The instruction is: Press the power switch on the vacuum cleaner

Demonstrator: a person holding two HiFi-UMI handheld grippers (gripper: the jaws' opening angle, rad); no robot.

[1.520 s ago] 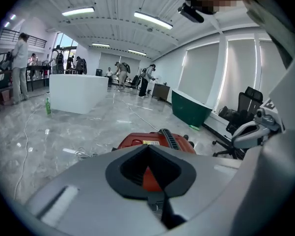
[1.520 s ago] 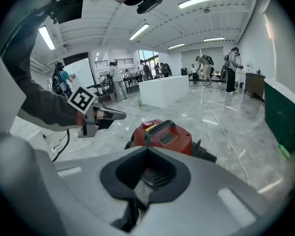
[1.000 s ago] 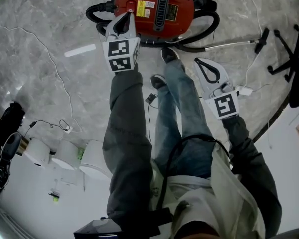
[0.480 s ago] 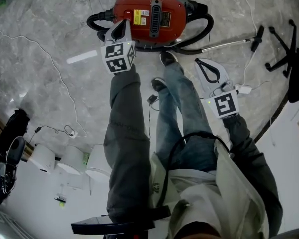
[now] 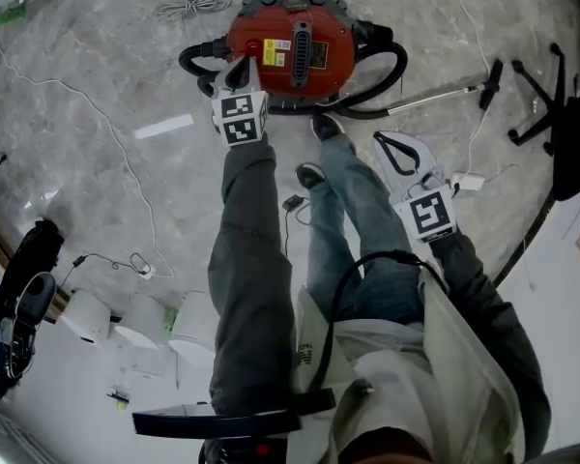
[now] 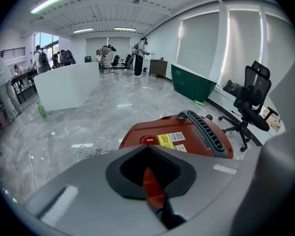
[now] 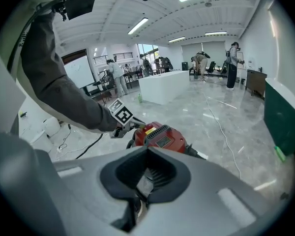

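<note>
While bending over grey marble floor point(image 5: 77, 114), holds left tool point(image 5: 240, 62) out at end of grey sleeve point(image 5: 242, 240), with jaws pressed together to a point and nothing pinched. Points that tip at near-left top of red vacuum cleaner point(image 5: 292, 39), just beside round red power switch point(image 6: 148, 140); can't tell if touching. From left gripper view, shows left tool point(image 6: 147, 149) closed to a thin slit, with red body of vacuum cleaner point(image 6: 187, 136) behind it, switch right past the tips, yellow label point(image 6: 169, 139) next to switch.

Holds right tool point(image 5: 381, 139) back beside jeans leg point(image 5: 353, 211), well apart from vacuum, jaws likewise pressed together and empty. From right gripper view, shows right tool point(image 7: 147, 149) closed, aimed toward vacuum cleaner point(image 7: 160, 136) with left sleeve point(image 7: 64, 97) reaching to it.

Sits vacuum upright on floor at top centre of head view. Loops black hose point(image 5: 396, 66) round its right side, with metal wand point(image 5: 445, 90) lying off to the right. Leaves coiled cord point(image 5: 188, 8) on floor just left of vacuum's far end, office chair point(image 5: 561, 95) at far right.
</note>
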